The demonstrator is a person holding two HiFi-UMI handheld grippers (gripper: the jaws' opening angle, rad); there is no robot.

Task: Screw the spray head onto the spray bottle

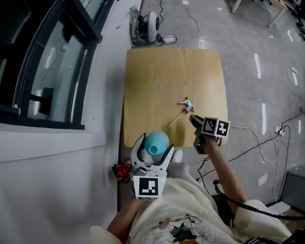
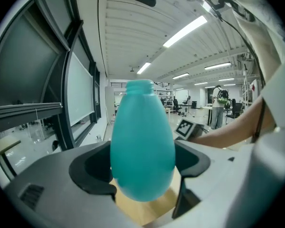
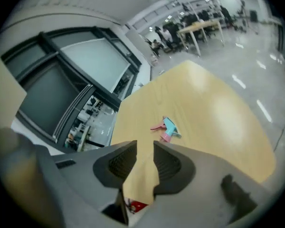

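Head view shows the task hardly begun: the spray head (image 1: 187, 104) lies loose on the wooden counter (image 1: 157, 75) right of the frame's centre. Its pale dip tube (image 1: 177, 120) runs down-left toward the near edge. Nothing is threaded yet. By my reading the whole join is left: picking up the head, feeding the tube into the neck, and turning the collar down.

The spray bottle (image 1: 156, 144), teal and egg-shaped, is at lower centre, off the counter and in the left tool (image 1: 155, 140). In the left gripper view that left tool (image 2: 142, 171) stands wide, clasping the bottle (image 2: 142, 141) on both sides of its belly. The neck points up and the counter shows beneath it.

The right tool (image 1: 193, 119) hangs over the counter's near right part, just below the head and beside the tube. The right gripper view shows the right tool (image 3: 145, 148) released, its jaws a narrow slit apart with only bare wood between them. The head (image 3: 167, 128) lies a little beyond their tips.

The bottle is the one container here. Its mouth is uncapped. Its wall is opaque, so I cannot tell whether it holds any liquid, and nothing sits in the neck.
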